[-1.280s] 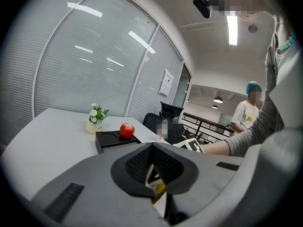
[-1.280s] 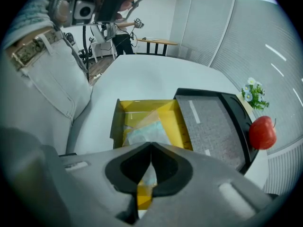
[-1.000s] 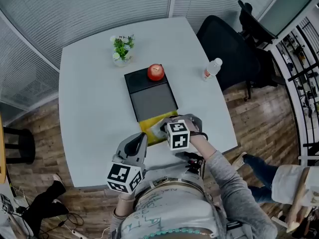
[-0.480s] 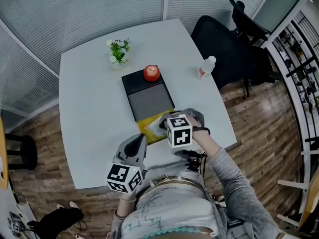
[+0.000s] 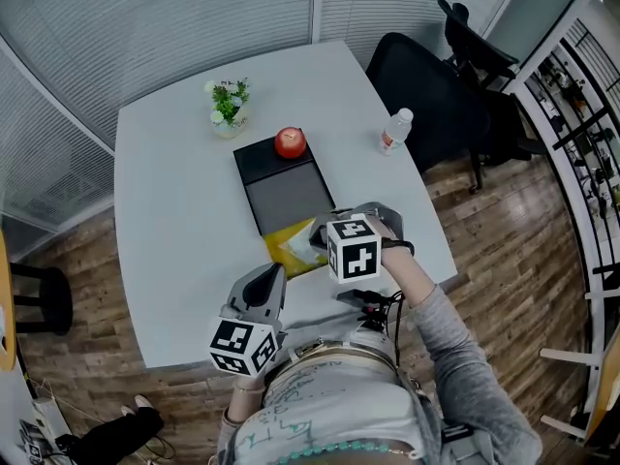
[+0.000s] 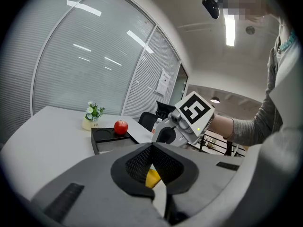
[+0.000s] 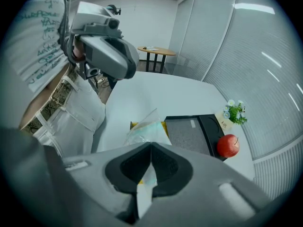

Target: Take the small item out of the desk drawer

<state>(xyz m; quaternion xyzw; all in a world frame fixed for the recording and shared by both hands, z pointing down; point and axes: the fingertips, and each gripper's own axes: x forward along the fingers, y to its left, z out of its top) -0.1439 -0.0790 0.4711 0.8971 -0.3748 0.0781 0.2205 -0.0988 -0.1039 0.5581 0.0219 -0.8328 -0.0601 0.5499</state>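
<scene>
Main worry here: the right gripper (image 7: 150, 148) has its jaws pinched together on just a thin top edge of the clear plastic packet (image 7: 147, 129). That film looks slippery, so I'd guess a quick swing could pull it free and drop it back in. The lower end hangs right by the yellow drawer (image 5: 277, 245), so it might also snag on the edge.

In the right gripper view the packet runs from between the jaws out toward 12 o'clock, its bulk dangling over the drawer. From the head view it's at roughly 9 o'clock from that gripper's marker cube. The drawer sits at 6 o'clock from the black tray (image 5: 286, 190) with the apple (image 5: 290, 142) on it.

The left gripper (image 6: 152, 148) is pressed closed with nothing in it, parked at about 7 o'clock from the drawer.
</scene>
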